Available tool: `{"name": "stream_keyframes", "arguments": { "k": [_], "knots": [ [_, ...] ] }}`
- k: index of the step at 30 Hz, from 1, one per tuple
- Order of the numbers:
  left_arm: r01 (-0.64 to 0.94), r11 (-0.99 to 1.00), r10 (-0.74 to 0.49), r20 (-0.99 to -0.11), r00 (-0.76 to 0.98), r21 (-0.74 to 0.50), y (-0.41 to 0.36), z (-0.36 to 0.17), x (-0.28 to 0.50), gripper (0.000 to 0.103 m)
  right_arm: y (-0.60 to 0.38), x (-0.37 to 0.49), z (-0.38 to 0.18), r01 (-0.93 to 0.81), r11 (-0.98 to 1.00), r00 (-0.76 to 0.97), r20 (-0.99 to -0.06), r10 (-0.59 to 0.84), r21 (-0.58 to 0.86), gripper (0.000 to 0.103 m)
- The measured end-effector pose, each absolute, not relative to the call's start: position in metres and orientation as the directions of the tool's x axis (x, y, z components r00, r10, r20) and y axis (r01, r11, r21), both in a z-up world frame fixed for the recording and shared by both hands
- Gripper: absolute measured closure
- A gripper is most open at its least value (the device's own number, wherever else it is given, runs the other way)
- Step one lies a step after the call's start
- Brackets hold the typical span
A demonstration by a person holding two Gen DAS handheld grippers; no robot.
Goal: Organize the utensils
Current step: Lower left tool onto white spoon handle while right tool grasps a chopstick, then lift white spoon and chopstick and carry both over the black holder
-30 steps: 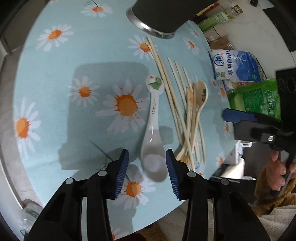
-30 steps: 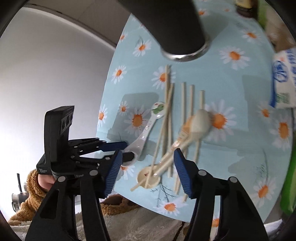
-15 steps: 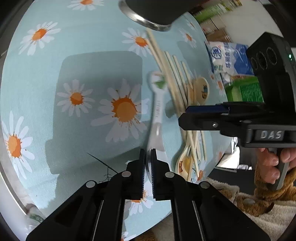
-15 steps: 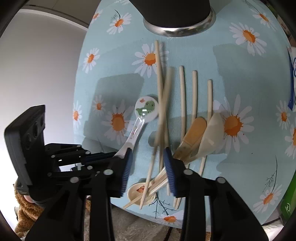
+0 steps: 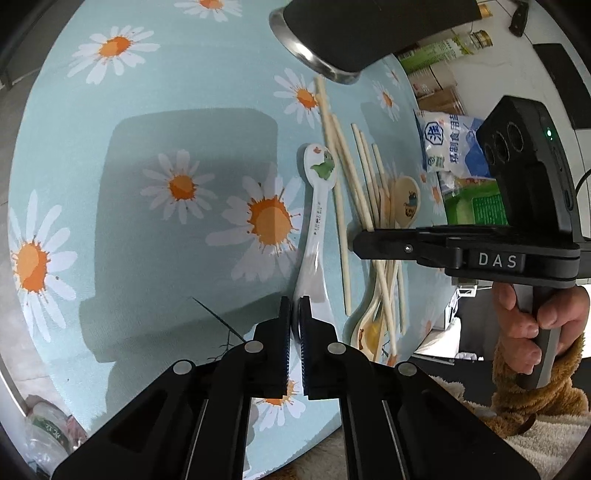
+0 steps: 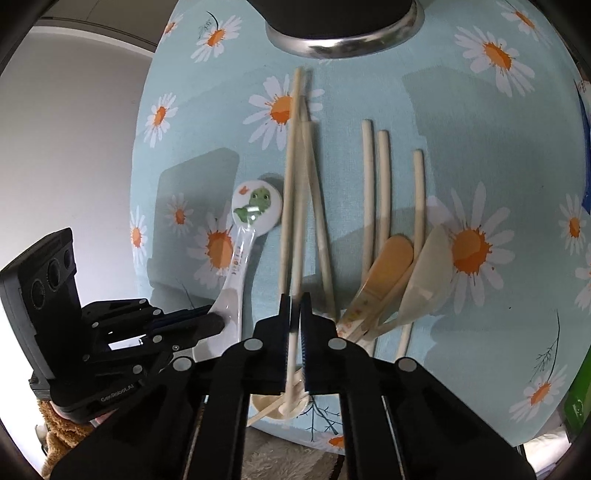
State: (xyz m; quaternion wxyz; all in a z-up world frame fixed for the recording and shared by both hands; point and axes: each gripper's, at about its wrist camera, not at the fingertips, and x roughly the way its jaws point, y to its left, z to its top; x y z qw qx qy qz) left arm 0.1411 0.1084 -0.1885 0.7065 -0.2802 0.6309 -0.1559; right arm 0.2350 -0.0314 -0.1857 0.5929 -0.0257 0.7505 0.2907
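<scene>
A white ceramic spoon [image 5: 317, 206] with a green dinosaur print lies on the daisy tablecloth; it also shows in the right wrist view [image 6: 243, 236]. My left gripper [image 5: 294, 314] is shut on its bowl end. Several pale chopsticks [image 6: 373, 192] and wooden spoons [image 6: 391, 262] lie to the right of it. My right gripper [image 6: 294, 306] is shut on one chopstick [image 6: 291, 184] near its lower end. In the left wrist view the right gripper [image 5: 364, 243] reaches in from the right over the chopsticks [image 5: 354, 192].
A black container with a steel rim [image 6: 340, 33] stands at the far side of the table, also in the left wrist view [image 5: 332, 40]. Food packets [image 5: 447, 147] and a bottle [image 5: 454, 44] lie off to the right. The table's near edge [image 6: 325, 439] is just below the utensils.
Both grippers have closed: the left onto the ceramic spoon's bowl end, the right onto a chopstick. The right gripper has moved in over the chopstick pile.
</scene>
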Motion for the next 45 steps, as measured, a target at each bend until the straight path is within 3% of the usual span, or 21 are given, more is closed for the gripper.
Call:
{"name": "stream_keyframes", "arguments": {
  "k": [12,24,35,45],
  "knots": [
    [-0.13,0.773,-0.584,-0.776,0.236,-0.621,0.123,-0.18,0.139,0.1,-0.058,0.239,-0.158,-0.349,0.81,-0.257,-0.879,0.401,0.471,0.097],
    [-0.021,0.761,-0.572,-0.686,0.45,-0.648,0.139,-0.123,0.133,0.1,-0.084,0.239,-0.1,-0.436,0.68,-0.114,-0.785,0.608,0.59,0.097],
    [0.109,0.778,-0.513,-0.524,0.68,-0.619,0.144,-0.049,0.149,0.1,-0.091,0.265,-0.027,-0.599,0.552,0.146,-0.599,0.788,0.58,0.097],
    [0.2,0.839,-0.422,-0.372,0.827,-0.507,0.14,0.004,0.192,0.1,-0.097,0.293,0.022,-0.67,0.59,0.442,-0.396,0.805,0.451,0.097]
  ]
}}
